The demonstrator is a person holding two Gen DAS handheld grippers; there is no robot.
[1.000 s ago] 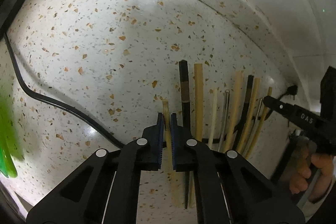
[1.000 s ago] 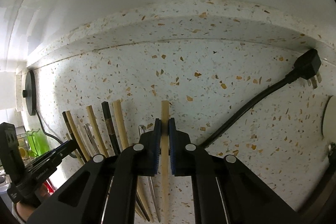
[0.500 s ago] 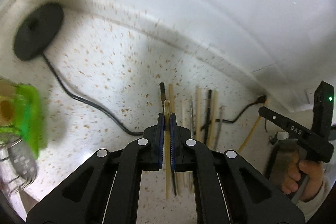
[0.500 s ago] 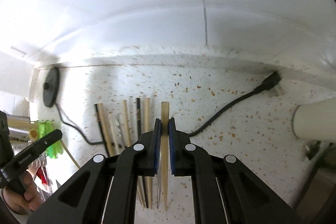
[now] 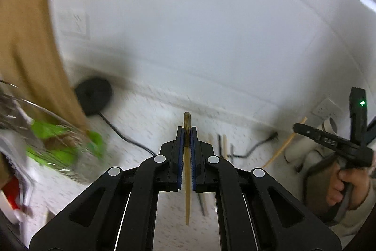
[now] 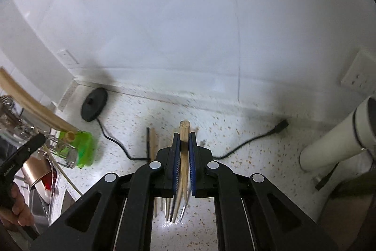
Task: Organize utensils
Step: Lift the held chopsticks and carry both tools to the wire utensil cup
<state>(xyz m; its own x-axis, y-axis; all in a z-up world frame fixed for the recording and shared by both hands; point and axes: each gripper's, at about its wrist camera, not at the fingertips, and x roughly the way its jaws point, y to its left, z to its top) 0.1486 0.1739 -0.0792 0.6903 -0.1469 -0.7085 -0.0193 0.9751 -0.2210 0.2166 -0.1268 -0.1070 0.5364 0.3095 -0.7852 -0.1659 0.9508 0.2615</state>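
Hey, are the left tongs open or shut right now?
Shut: the left tongs have both blue pads pressed against a wooden chopstick, lifted above the speckled counter.

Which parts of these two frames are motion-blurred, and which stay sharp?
Left wrist view: the green holder and brown board at left are heavily smeared; the left gripper and its chopstick stay crisp. Right wrist view: milder blur on the countertop; the right gripper is sharp.

Left gripper (image 5: 187,138): black plastic linkage arms, four round silver pivot pins, blue ribbed pads inside the fingers (image 5: 179,152). Right gripper (image 6: 185,145): identical build; seen from the left camera, black body with white lettering, green indicator light above. Hand (image 5: 345,185) below it: bare skin, pale sleeve.
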